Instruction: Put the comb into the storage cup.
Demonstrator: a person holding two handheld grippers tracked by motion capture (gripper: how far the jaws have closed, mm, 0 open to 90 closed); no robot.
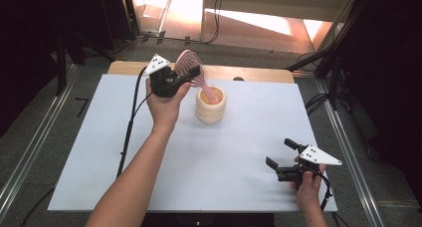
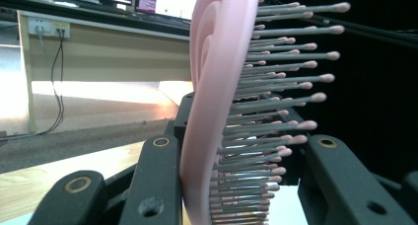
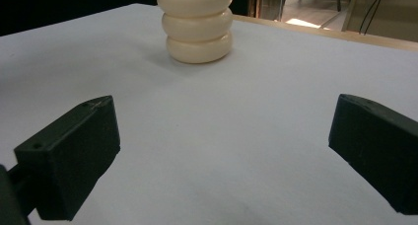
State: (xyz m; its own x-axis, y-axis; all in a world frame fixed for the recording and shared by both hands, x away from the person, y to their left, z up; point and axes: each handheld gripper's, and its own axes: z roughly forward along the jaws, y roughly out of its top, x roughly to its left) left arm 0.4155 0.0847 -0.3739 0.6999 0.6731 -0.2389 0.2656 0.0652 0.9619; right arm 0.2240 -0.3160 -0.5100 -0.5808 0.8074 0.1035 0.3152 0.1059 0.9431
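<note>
A pink hairbrush [image 1: 190,67] stands tilted with its handle down inside a cream ribbed cup [image 1: 211,105] near the table's far middle. My left gripper [image 1: 185,78] is shut on the brush's head, just left of the cup. In the left gripper view the brush [image 2: 217,111] is clamped between the black jaws, bristles pointing right. My right gripper [image 1: 281,153] rests open near the table's front right corner, nothing between its fingers. In the right gripper view the cup [image 3: 197,23] stands far ahead and my right gripper [image 3: 224,151] is wide open over bare table.
The white table top [image 1: 239,157] has a wooden strip [image 1: 249,73] along its far edge. Black cables [image 1: 130,122] trail from the left gripper across the table's left side. Dark stands and frame rails flank the table.
</note>
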